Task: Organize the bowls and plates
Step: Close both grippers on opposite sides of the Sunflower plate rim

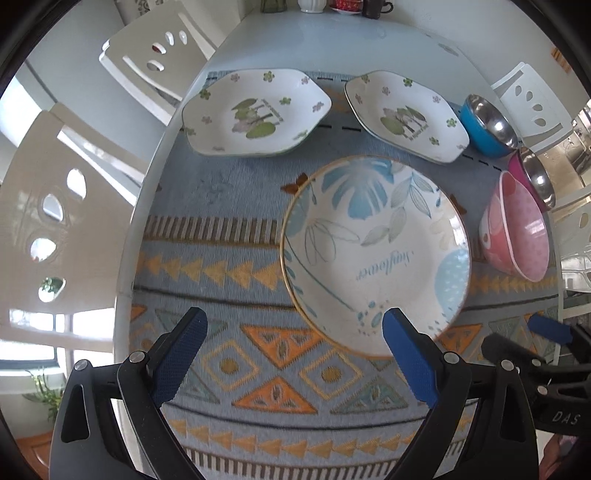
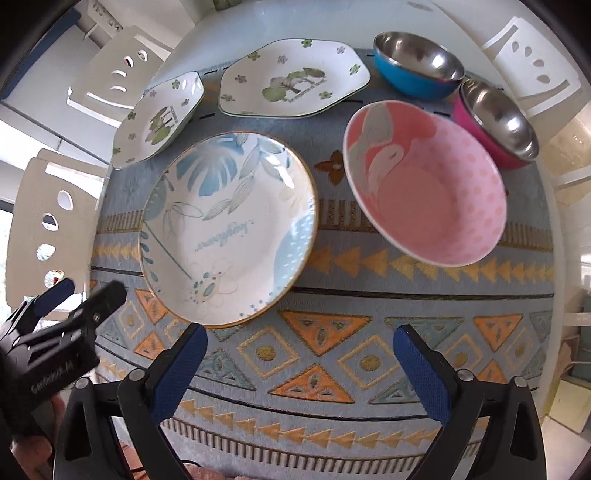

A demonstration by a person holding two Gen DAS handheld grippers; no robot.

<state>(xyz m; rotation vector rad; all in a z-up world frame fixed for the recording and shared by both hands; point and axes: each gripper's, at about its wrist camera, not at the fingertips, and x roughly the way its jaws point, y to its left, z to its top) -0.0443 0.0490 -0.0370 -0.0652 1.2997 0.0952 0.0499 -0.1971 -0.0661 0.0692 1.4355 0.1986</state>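
Blue-leaf round plate (image 2: 229, 229) centre-left on patterned cloth (image 2: 369, 354); pink bowl (image 2: 428, 184) right of it. Left gripper (image 1: 291, 354) released, empty, bottom of frame. Right gripper (image 2: 299, 369) released, empty.

This is a home dining area. A round white desk (image 1: 258, 33) carries a woven blue cloth (image 2: 332, 354) with orange triangles, and on it lie patterned plates (image 2: 229, 229) and bowls (image 2: 428, 181) of the household kind. White dining chairs (image 1: 48, 221) with leaf-shaped cut-outs in their backs stand around the desk. At the far edge sit a white vase (image 1: 312, 5) and cups on saucers (image 1: 345, 6). A window lets daylight in on the left, with a green houseplant (image 1: 46, 391) beside it. To the right, another room (image 1: 576, 147) shows, too small to read clearly.
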